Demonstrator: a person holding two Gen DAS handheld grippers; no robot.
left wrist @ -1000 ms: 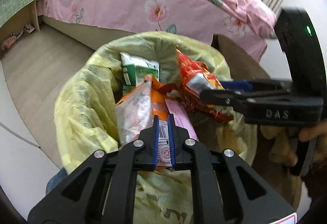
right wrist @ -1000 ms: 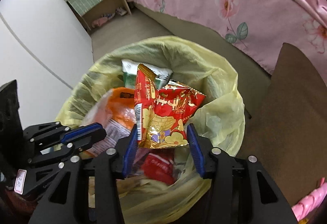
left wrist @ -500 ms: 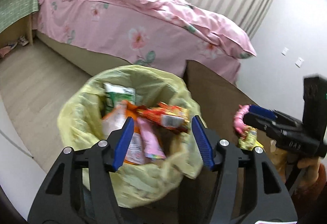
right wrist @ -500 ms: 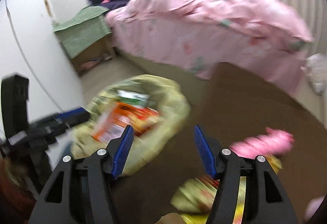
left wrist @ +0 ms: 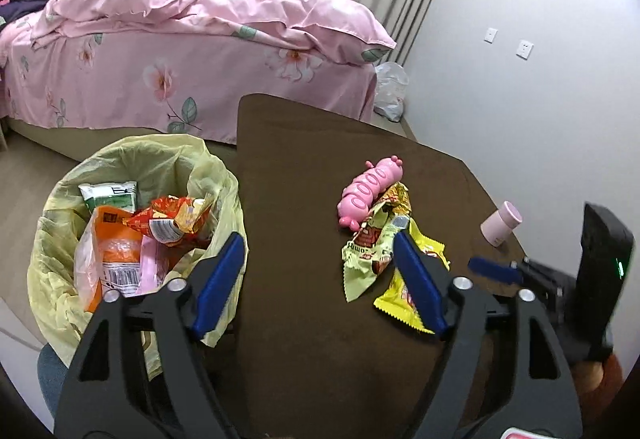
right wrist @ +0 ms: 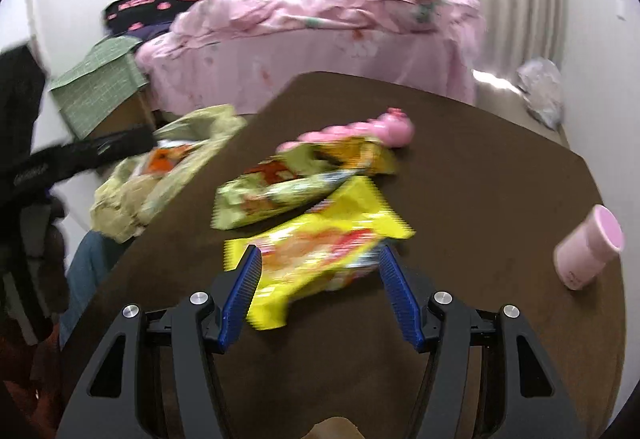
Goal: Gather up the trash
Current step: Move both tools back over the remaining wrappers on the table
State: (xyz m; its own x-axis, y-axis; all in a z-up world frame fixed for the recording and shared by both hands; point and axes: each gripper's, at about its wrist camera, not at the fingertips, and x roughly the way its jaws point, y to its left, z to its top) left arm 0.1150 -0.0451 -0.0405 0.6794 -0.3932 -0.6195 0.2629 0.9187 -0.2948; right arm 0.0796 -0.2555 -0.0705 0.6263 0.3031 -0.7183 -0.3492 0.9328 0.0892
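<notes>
The bin's yellow bag (left wrist: 136, 159) stands left of the brown table (left wrist: 304, 175) and holds an orange packet (left wrist: 112, 255), a red wrapper (left wrist: 172, 223) and a green one. My left gripper (left wrist: 318, 243) hovers between bin and table, its jaws opening with nothing between them. On the table lie a green-yellow wrapper (left wrist: 366, 255) and a yellow wrapper (left wrist: 400, 299). My right gripper (right wrist: 319, 253) stands open just over the yellow wrapper (right wrist: 340, 215), whose near part lies between the fingers, pads apart from it. The green-yellow wrapper (right wrist: 280, 195) lies just beyond. The right wrist view is blurred.
A pink caterpillar toy (left wrist: 370, 191) lies beside the wrappers, and a pink cup (right wrist: 588, 247) stands near the table's right edge. A bed with a pink floral cover (left wrist: 180, 51) fills the back. A clear plastic bag (left wrist: 390, 87) sits on the floor by the wall.
Both grippers let go of their wrappers in the bin, opened wide, and swung right from the bin toward the table. The right one now sits over the yellow wrapper.
</notes>
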